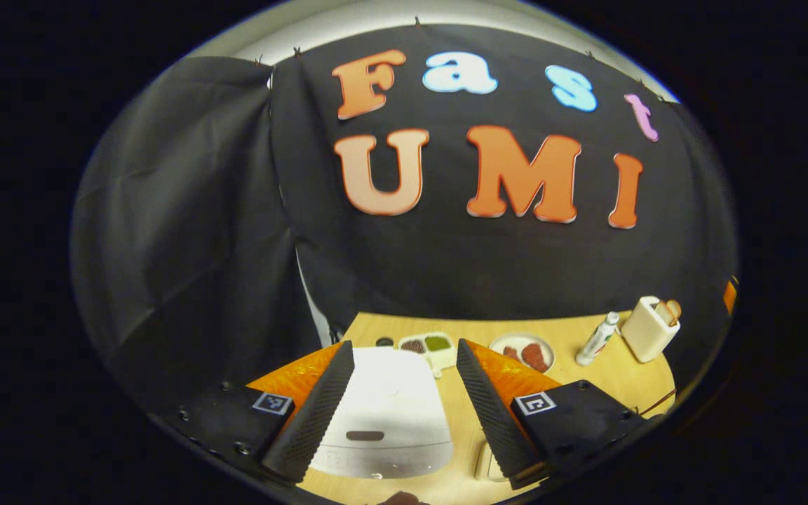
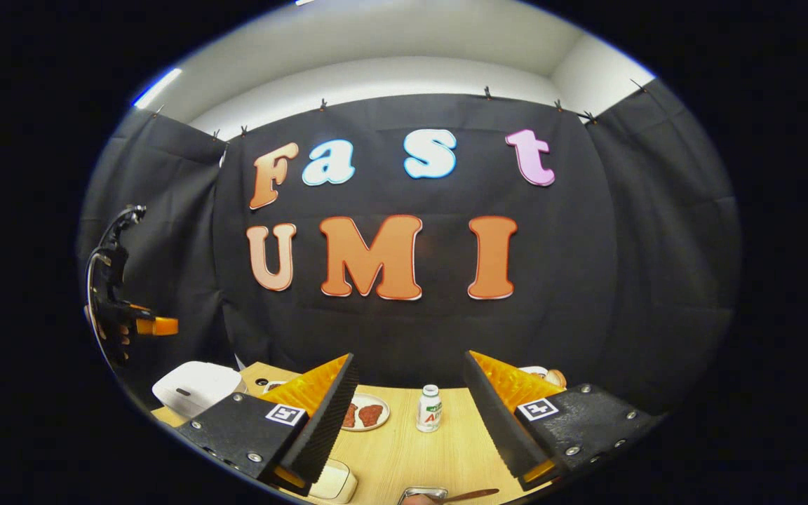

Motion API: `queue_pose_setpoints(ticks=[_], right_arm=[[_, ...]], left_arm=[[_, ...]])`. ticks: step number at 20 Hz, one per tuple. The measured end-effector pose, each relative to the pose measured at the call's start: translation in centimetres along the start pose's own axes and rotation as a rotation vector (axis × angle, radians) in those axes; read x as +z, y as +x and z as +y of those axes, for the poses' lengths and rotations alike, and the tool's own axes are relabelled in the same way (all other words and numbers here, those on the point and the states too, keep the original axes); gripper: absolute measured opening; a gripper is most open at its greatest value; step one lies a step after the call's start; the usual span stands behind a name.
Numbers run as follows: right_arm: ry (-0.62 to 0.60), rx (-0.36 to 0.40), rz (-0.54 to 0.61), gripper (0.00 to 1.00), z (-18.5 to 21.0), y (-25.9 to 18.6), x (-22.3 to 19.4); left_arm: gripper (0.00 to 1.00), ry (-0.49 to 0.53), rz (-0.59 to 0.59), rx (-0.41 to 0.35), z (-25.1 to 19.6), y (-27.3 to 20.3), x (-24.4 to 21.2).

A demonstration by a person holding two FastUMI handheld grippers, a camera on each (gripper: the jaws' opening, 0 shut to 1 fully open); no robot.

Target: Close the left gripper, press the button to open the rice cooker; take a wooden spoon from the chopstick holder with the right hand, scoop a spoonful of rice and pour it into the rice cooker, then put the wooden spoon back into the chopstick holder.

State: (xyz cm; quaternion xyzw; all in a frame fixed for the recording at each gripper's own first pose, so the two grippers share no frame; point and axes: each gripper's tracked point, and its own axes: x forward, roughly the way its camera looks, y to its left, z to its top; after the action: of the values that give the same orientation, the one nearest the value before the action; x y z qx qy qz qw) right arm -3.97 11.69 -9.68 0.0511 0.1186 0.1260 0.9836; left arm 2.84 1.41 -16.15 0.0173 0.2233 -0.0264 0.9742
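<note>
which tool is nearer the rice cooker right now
Left. The left tool hangs open just above the rice cooker, the closed lid between its fingers. The right tool is off to the cooker's right, over the table.

Left gripper [image 1: 404, 351] and right gripper [image 2: 409, 365], fingers spread, empty.

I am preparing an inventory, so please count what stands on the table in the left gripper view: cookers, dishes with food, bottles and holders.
Rice cooker: 1
Dishes with food: 2, the divided dish and the round plate
Bottle: 1
Chopstick holder: 1
Total: 5
</note>
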Motion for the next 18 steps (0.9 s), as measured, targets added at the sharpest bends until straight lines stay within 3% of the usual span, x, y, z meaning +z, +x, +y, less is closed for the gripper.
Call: queue_pose_setpoints(ticks=[4, 8, 13, 14, 15, 16, 18], right_arm=[[-0.070, 0.008, -0.089, 0.95, 2.0, 0.6, 4.0], [-0.060, 0.035, -0.179, 0.97, 4.4, 0.5, 6.8], [-0.030, 0.068, -0.230, 0.95, 6.5, 1.2, 7.8], [-0.023, 0.075, -0.222, 1.00, 6.8, 1.4, 7.6], [-0.015, 0.086, -0.213, 0.95, 7.2, 1.6, 7.4], [-0.007, 0.091, -0.205, 1.00, 7.5, 1.8, 7.4], [0.005, 0.104, -0.197, 0.95, 8.1, 2.1, 7.4]], left_arm=[[0.99, 0.010, -0.210, 0.004, -2.0, -4.5, 5.2], [0.99, 0.056, -0.356, 0.022, -3.3, -7.3, 8.5], [1.00, 0.050, -0.469, 0.019, -4.8, -10.1, 9.6], [0.99, 0.044, -0.483, 0.020, -4.7, -10.4, 9.5], [0.99, 0.036, -0.482, 0.014, -4.9, -10.6, 9.4], [0.99, 0.030, -0.482, 0.018, -4.7, -10.8, 9.3], [0.99, 0.014, -0.475, 0.030, -4.0, -10.9, 9.1]])
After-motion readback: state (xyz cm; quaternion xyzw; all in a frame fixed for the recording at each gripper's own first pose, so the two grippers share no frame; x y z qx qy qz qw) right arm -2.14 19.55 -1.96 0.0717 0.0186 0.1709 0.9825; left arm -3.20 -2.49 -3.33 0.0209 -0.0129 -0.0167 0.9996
